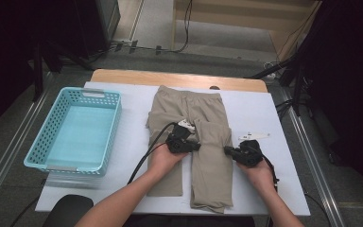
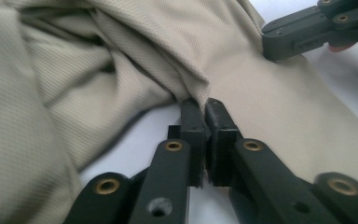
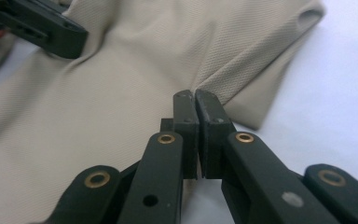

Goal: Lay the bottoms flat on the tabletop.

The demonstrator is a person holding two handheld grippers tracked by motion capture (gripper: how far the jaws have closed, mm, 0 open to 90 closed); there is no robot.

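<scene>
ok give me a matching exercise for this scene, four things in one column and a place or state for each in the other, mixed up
Things
1. basket
2. trousers
3. left gripper
4. right gripper

Places or states
A. shut on the outer edge of the right-hand trouser leg
B. beige, spread in the middle of the table
C. light blue, on the left of the table
D. shut on the inner edge of the right-hand trouser leg

Pairs: 1-C, 2-B, 3-D, 4-A
</scene>
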